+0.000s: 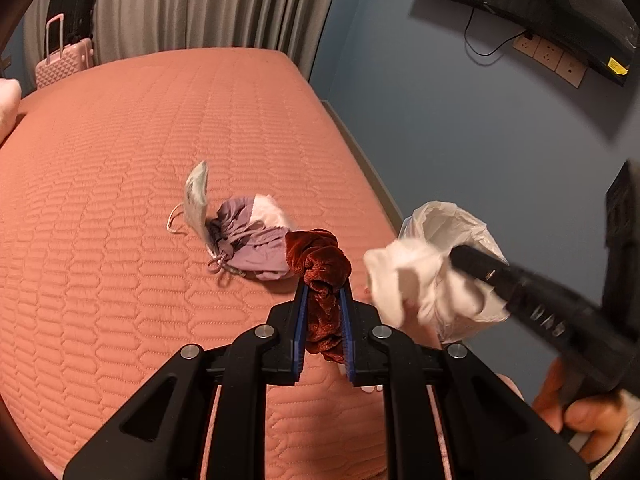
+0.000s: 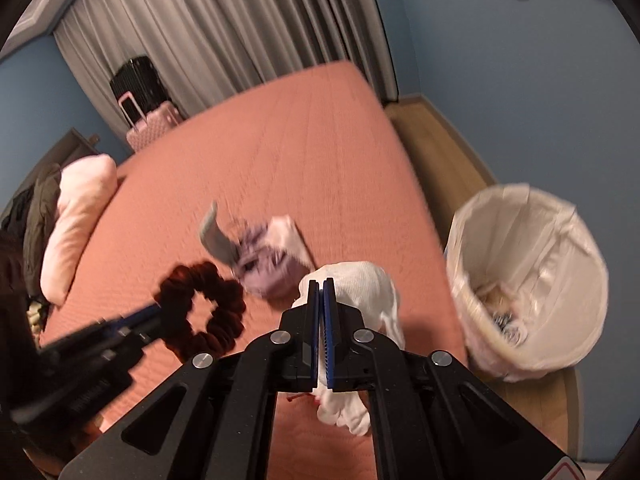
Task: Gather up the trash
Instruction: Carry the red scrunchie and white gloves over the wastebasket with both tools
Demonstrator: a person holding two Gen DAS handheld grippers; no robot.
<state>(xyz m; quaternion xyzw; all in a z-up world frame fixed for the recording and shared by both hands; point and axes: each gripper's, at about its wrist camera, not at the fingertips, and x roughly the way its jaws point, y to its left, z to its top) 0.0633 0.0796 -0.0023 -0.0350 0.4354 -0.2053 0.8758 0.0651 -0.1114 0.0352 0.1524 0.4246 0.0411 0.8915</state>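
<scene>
My left gripper [image 1: 323, 286] is shut on a dark red velvet scrunchie [image 1: 320, 268], held just above the pink quilted bed [image 1: 140, 140]. It also shows in the right wrist view [image 2: 200, 304]. My right gripper [image 2: 322, 282] is shut on a crumpled white tissue [image 2: 360, 292], also seen in the left wrist view [image 1: 408, 280], near the bed's right edge. A white-lined trash bin [image 2: 532, 240] stands on the floor to the right, with trash inside. On the bed lie a face mask [image 1: 196, 200], a lilac drawstring pouch [image 1: 256, 244] and a pale tissue [image 1: 268, 208].
A pink suitcase [image 1: 60, 60] and a black one [image 1: 74, 8] stand by the grey curtains beyond the bed. A pink pillow [image 2: 80, 216] lies at the bed's left. A wall TV [image 1: 540, 0] and sockets [image 1: 552, 56] are on the blue wall.
</scene>
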